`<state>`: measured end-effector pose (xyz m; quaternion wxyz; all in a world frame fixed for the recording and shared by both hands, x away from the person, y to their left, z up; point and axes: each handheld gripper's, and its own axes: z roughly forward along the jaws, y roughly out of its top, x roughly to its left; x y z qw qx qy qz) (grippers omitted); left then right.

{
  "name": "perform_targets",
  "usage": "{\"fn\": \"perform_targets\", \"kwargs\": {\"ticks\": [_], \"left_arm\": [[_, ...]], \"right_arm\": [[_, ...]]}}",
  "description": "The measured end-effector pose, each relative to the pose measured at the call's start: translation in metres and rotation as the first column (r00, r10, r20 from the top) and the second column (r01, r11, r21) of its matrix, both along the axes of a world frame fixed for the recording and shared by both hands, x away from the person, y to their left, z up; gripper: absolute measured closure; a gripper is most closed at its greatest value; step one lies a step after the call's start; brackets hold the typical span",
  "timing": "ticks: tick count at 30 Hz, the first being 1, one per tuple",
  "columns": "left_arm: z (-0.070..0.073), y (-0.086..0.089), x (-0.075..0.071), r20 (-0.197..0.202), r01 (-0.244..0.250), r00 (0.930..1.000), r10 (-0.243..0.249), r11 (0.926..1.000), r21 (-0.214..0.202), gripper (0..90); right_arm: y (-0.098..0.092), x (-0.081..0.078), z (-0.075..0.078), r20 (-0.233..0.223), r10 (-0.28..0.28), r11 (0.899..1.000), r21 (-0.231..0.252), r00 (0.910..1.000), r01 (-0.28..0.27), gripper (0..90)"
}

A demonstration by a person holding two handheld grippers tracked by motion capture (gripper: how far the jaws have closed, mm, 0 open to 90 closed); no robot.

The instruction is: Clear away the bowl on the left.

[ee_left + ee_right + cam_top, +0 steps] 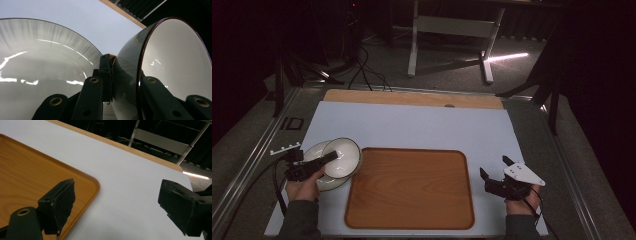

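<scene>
A white bowl (344, 154) with a dark rim hangs tilted on its side over a white plate (318, 150) at the table's left. My left gripper (332, 158) is shut on the bowl's wall, one jaw inside and one outside. In the left gripper view the bowl (172, 57) stands at the right, its rim clamped in my left gripper (125, 75), and the plate (37, 62) spreads out behind at the left. My right gripper (494, 167) is open and holds nothing, just right of the wooden tray (409, 187). The right gripper view has my right gripper (120, 202) over the tray's corner (30, 170).
A white mat (412, 125) covers the table under the tray and plate. A wooden strip (412, 97) runs along the far edge. Beyond it stand a white desk frame (452, 30) and cables on a dark floor.
</scene>
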<state>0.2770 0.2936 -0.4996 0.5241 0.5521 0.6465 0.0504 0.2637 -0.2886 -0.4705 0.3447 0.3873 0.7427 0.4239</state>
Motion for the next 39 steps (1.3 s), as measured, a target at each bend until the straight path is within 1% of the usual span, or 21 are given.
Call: {"fn": "perform_targets", "kwargs": {"ticks": [4,9,22,39], "left_arm": [[0.001,-0.006,0.001,0.000,0.016,0.9999,-0.016,0.9998,0.013,79.8],[0.001,-0.012,0.003,0.001,0.035,0.9994,-0.035,0.9993,0.013,79.7],[0.002,-0.016,0.003,0.004,0.039,0.9992,-0.039,0.9990,0.020,79.6],[0.002,-0.026,0.005,0.001,0.065,0.9979,-0.065,0.9972,0.036,79.4]], "right_arm": [[0.000,0.000,0.000,0.001,0.000,1.000,-0.002,1.0000,0.000,13.8],[0.000,0.000,0.000,0.000,0.000,1.000,-0.001,1.0000,0.000,13.8],[0.000,0.000,0.000,-0.001,0.002,1.000,-0.003,1.0000,-0.002,13.8],[0.000,0.000,0.000,-0.001,0.003,1.000,-0.005,1.0000,-0.003,13.8]]}}
